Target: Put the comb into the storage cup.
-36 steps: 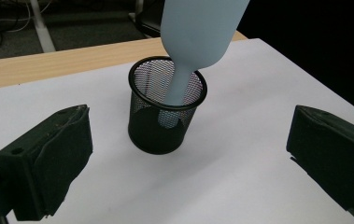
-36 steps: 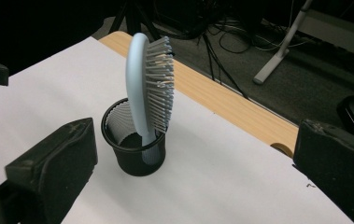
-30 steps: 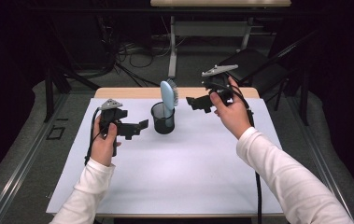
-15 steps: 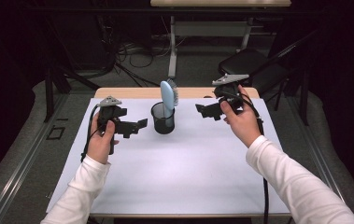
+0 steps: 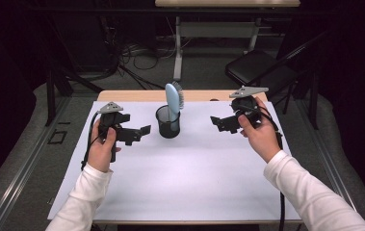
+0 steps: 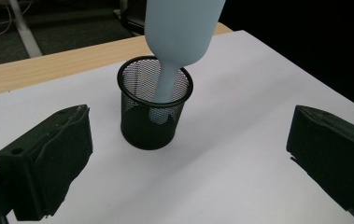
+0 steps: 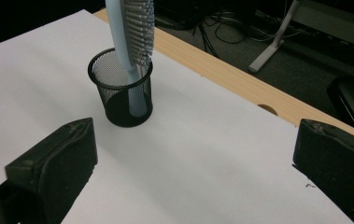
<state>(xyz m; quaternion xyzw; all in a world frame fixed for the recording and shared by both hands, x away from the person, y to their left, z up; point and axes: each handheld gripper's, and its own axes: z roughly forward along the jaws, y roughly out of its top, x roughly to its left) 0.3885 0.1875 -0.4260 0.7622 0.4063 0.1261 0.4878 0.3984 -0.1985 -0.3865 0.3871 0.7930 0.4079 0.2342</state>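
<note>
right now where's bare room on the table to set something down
The white sheet is bare between the mesh cup and the near edge. Tighter beside the cup, flanked by the left gripper and right gripper.

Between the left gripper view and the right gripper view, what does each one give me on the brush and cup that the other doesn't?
Left gripper view alone: the smooth, pale blue back of the hairbrush, its handle dropping inside the black wire-mesh cup.

Right gripper view alone: the brush's bristle face, the wooden table edge with a round hole in it, and floor cables and a desk leg beyond.

Shared: the cup standing upright on the white sheet with the brush handle-down in it, and each tool's jaws spread wide, holding nothing.
</note>
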